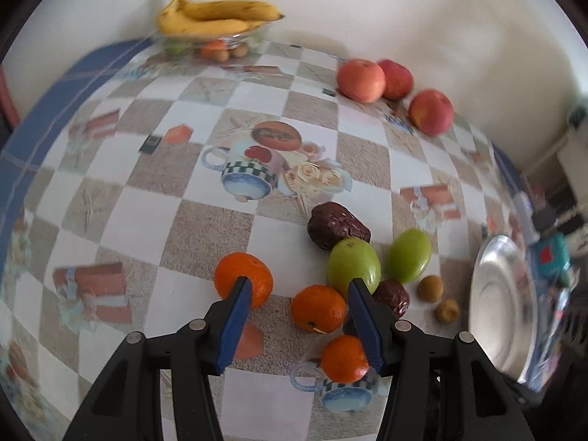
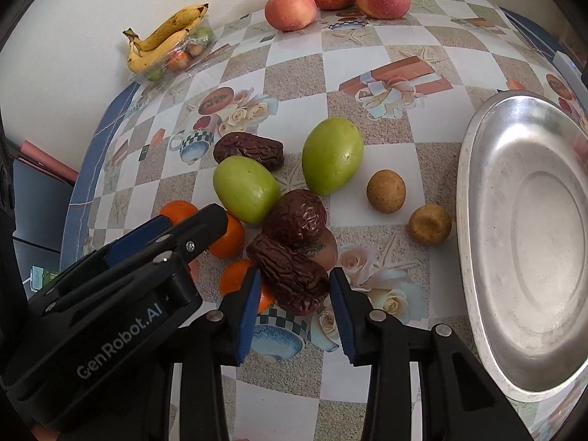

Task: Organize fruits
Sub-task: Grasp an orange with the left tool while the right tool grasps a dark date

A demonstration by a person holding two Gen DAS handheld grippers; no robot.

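My right tool (image 2: 294,279) points steeply down over the nearest date (image 2: 290,275), which lies on the tabletop (image 2: 367,84) with one blue pad against each flank. The pads look to be touching it, but I cannot tell whether they are actually pressing (the fisheye squashes that gap). I would finish the squeeze gently, since the skin is wrinkled and soft, then lift straight up. A second date (image 2: 296,217) leans on its far end and would likely roll if I dragged sideways.

My left tool (image 1: 299,286) is open and straddles an orange (image 1: 318,308). The right-hand pad is near it and the left-hand one stands clear. I should centre on it before closing, as round fruit can squirt out of an off-centre pinch. The two tools are close together, so I would lift one at a time.

The plate (image 2: 474,169) sits empty to my right and looks the likely place to sort into. Further back, two green fruits (image 2: 332,154) lie just beyond the dates. Apples (image 2: 290,9) and bananas (image 2: 165,36) sit along the far wall, well apart.
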